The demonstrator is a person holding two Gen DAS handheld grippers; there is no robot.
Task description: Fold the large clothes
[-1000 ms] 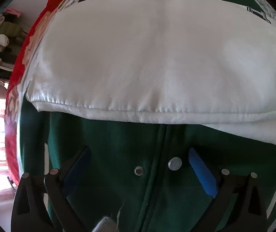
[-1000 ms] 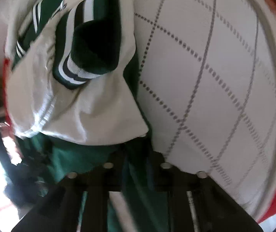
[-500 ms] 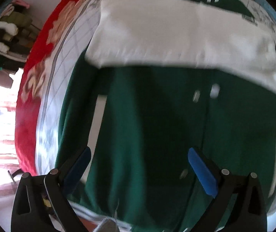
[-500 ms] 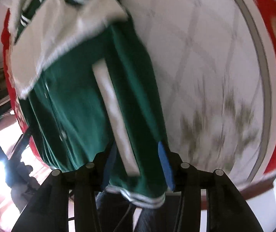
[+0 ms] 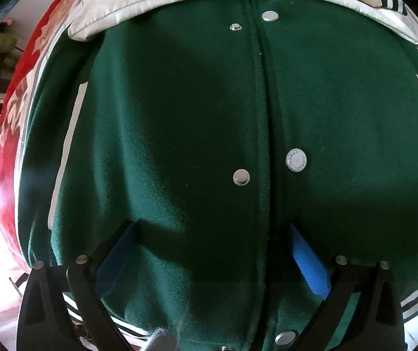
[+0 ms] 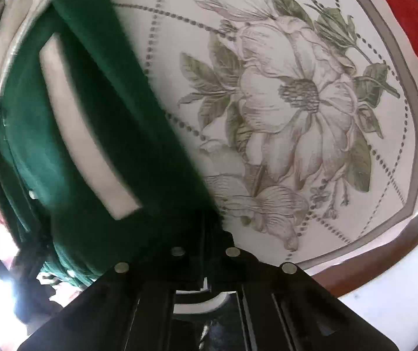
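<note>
- The dark green wool varsity jacket (image 5: 179, 134) with white leather sleeves lies on the bed beneath the wide-open left gripper (image 5: 213, 251).
- Five silver snap buttons (image 5: 296, 160) show ahead; lettering unreadable.
- The right gripper (image 6: 206, 234), jaws just closing, pinches the jacket's edge beside the floral white quilt (image 6: 296, 102).

tiny embossed lettering round the rim of one snap (image 5: 296, 160) on the green jacket (image 5: 179, 146), too small to read, no other text, label or number legible in either view
</note>
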